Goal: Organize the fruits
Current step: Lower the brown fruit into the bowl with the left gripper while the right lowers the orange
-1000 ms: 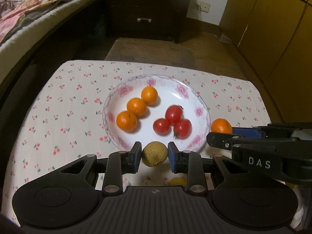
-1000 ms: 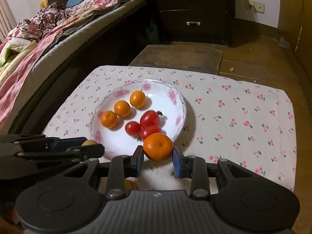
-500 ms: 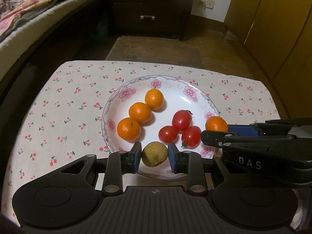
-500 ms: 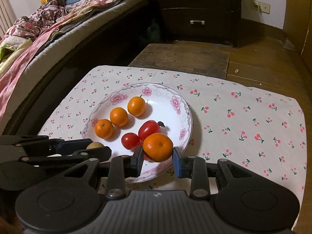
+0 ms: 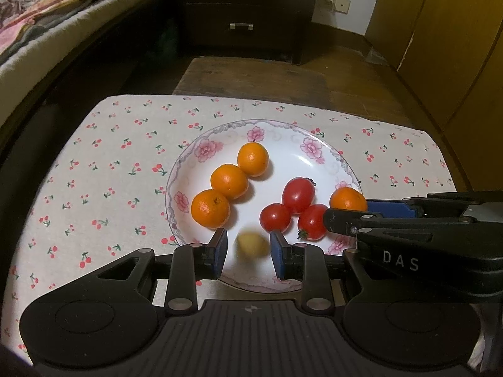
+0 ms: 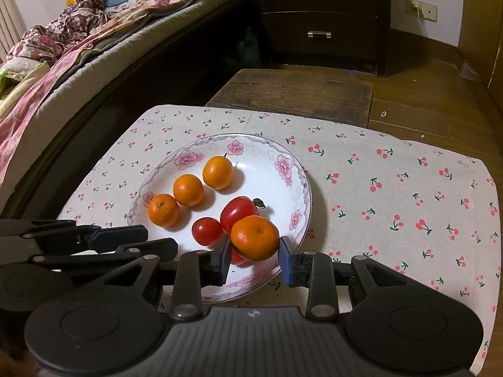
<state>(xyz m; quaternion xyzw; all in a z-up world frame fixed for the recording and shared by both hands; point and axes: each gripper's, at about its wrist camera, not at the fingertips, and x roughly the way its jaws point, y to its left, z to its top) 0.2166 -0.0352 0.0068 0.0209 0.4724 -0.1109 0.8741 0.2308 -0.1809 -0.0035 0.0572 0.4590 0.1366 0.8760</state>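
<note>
1. Fruits on the floral plate (image 5: 201, 154): three small oranges (image 5: 229, 181) lie in a diagonal row on its left half, and three cherry tomatoes (image 5: 298, 195) cluster on its right half, touching one another.
2. My left gripper (image 5: 248, 249) sits over the near rim of the plate. Its blue pads (image 5: 221, 249) stand apart with a visible gap on each side of a small yellowish fruit (image 5: 252, 244).
3. That yellowish fruit shows as a blur between the pads, touching neither of them, over the white of the plate. I cannot tell whether it rests on the plate.
4. My right gripper (image 6: 253, 256) has its pads clamped on a fourth orange (image 6: 254, 237), one pad on each side of it.
5. In the right wrist view the held orange hangs over the near right part of the plate, just in front of the tomatoes and covering part of one.
6. In the left wrist view the same orange (image 5: 348, 199) shows at the plate's right rim, just beside the tomato cluster, with the right gripper's fingers reaching in from the right.
7. The plate stands on a cherry-print cloth (image 6: 393, 188).
</note>
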